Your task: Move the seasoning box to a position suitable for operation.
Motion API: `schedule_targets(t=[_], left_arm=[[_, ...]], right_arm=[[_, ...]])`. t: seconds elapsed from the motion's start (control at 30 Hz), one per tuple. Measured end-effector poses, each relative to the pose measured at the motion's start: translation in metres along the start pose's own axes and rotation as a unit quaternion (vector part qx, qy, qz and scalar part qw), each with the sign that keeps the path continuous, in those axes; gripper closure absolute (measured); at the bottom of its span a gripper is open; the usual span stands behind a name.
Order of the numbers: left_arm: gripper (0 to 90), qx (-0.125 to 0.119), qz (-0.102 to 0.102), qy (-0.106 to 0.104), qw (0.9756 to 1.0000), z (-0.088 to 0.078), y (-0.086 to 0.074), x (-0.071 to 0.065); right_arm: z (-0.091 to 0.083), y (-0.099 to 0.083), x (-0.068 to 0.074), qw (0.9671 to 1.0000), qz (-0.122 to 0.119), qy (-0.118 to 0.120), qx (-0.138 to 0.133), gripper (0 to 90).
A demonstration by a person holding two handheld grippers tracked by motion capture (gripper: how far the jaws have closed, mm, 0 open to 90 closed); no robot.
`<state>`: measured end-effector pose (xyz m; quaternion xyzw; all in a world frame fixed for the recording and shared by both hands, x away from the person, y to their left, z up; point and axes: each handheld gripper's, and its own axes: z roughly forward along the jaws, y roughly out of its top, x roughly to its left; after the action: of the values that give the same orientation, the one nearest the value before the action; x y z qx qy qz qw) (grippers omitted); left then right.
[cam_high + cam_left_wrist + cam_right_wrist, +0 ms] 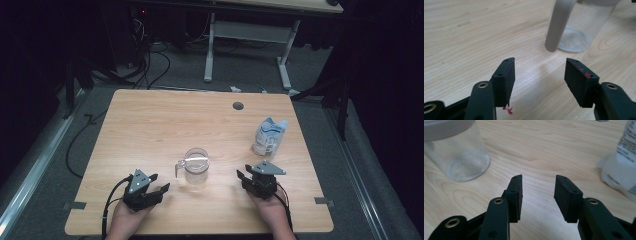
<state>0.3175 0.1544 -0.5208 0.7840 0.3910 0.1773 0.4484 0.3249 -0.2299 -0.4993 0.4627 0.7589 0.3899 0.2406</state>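
Bare tabletop (150, 125) around clear jug (195, 165)

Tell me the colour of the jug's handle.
The handle is white; the jug itself is clear. Best seen in the left gripper view.

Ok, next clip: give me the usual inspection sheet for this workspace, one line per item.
Surface: wooden table, with a round grommet hole near its far edge.
Job's things: clear plastic jug with a handle, upright between the grippers; white-and-blue bag upright at the far right.
Clutter: nothing seen.
Grippers: left gripper and right gripper both open, nothing between the jaws, low at the near edge.
Cables: a black cable trails from the left gripper; more lie on the floor.
Surroundings: dark room, grey floor, a white-legged desk beyond the table.
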Motion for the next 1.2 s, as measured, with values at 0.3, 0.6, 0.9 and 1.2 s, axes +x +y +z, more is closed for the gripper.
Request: schedule_targets(t=[0.3, 0.6, 0.9, 1.2], left_arm=[[42.3, -0.005, -0.016, 0.022, 0.9996, 0.006, 0.016, -0.004], [47.5, 0.001, 0.001, 0.018, 0.9998, 0.006, 0.025, -0.017], [47.5, -0.005, 0.001, 0.015, 0.9999, 0.006, 0.038, -0.023], [49.6, -0.019, 0.007, 0.003, 0.9998, 0.005, 0.049, -0.023]], right_arm=[[0.015, 0.018, 0.0, 0.9994, -0.02, 0.022, -0.019, 62.8], [0.009, 0.017, -0.002, 0.999, -0.028, 0.024, -0.026, 63.7], [0.008, 0.013, 0.001, 0.9988, -0.025, 0.024, -0.035, 65.4], [0.013, 0.009, 0.004, 0.9996, -0.019, 0.012, -0.016, 66.7]])
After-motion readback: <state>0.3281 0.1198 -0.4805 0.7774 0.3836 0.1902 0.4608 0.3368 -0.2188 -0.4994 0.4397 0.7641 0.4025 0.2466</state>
